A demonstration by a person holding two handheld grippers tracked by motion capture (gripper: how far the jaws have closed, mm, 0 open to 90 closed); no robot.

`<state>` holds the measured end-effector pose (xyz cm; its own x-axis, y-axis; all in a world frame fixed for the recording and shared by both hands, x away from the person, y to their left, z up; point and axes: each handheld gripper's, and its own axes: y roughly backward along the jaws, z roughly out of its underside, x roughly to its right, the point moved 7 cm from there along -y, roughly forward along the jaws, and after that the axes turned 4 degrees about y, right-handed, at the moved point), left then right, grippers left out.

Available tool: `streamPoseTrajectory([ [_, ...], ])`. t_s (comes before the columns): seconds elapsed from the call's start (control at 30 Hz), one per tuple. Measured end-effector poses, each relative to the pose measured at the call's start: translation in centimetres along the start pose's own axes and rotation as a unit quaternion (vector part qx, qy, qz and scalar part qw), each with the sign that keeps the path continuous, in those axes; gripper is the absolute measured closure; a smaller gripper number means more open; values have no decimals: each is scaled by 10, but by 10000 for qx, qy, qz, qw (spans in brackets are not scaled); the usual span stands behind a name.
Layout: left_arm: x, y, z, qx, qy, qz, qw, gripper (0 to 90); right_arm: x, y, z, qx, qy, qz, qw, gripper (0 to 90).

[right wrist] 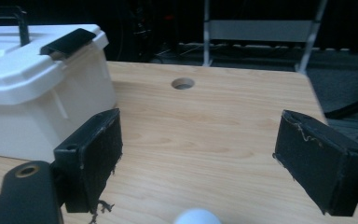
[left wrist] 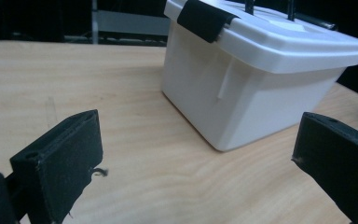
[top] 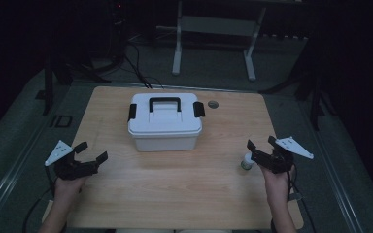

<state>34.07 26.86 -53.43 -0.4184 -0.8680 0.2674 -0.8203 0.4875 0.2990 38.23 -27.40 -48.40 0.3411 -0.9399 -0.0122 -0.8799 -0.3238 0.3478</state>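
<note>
White storage box [top: 164, 122], lid latched by black clips, sits at 12 o'clock on the bench [top: 175, 194], well apart from both tools, with bare wood all round it. Left hand-held gripper [top: 91, 152] at 8 o'clock, jaws spread wide, nothing between them, close to the bench's left edge. Right hand-held gripper [top: 261, 142] at 4 o'clock, jaws likewise apart and empty, a small white bottle [top: 246, 161] just beside it; round hole [top: 213, 104] at the box's 2 o'clock.

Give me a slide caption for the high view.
Both open tools, left tool and right tool, flank a latched white storage box on a wooden table; a small white bottle stands by the right.
</note>
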Motion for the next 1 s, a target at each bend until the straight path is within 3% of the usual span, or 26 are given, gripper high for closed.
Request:
streamPoseTrajectory([
  [0.3,3,-26,-16,-50,-293,-5,9996,12,-28,-29,-13,-54,65,-310,9995,225],
  [0.33,4,-29,-18,-27,-343,-4,9994,53,-35,-36,-14,-43,83,-423,9991,251],
  [0.4,4,-35,-20,-11,-345,-12,9994,56,-38,-39,-14,-47,147,-408,9990,255],
  [0.43,5,-42,-20,-64,-374,45,9993,56,-47,-46,-15,-73,222,-498,9985,324],
  [0.47,5,-42,-20,-64,-374,45,9993,63,-51,-49,-15,-97,267,-550,9981,334],
  [0.53,4,-49,-19,-86,-452,-8,9989,142,-60,-56,-16,-124,369,-589,9975,357],
  [0.73,-1,-66,-12,-202,-416,27,9989,249,-77,-76,-13,-242,484,-720,9959,494],
  [0.77,-4,-70,-8,-275,-383,15,9989,364,-83,-84,-11,-319,552,-745,9952,579],
  [0.83,-5,-72,-6,-328,-341,41,9989,445,-88,-92,-6,-398,674,-722,9943,692],
  [0.93,-11,-80,0,-466,-231,-12,9986,560,-94,-104,2,-554,647,-752,9935,797],
  [0.97,-12,-83,3,-542,-199,-16,9983,560,-94,-104,2,-554,647,-752,9935,797],
  [1.0,-14,-86,5,-601,-204,-71,9980,619,-96,-108,4,-605,666,-752,9931,819],
])
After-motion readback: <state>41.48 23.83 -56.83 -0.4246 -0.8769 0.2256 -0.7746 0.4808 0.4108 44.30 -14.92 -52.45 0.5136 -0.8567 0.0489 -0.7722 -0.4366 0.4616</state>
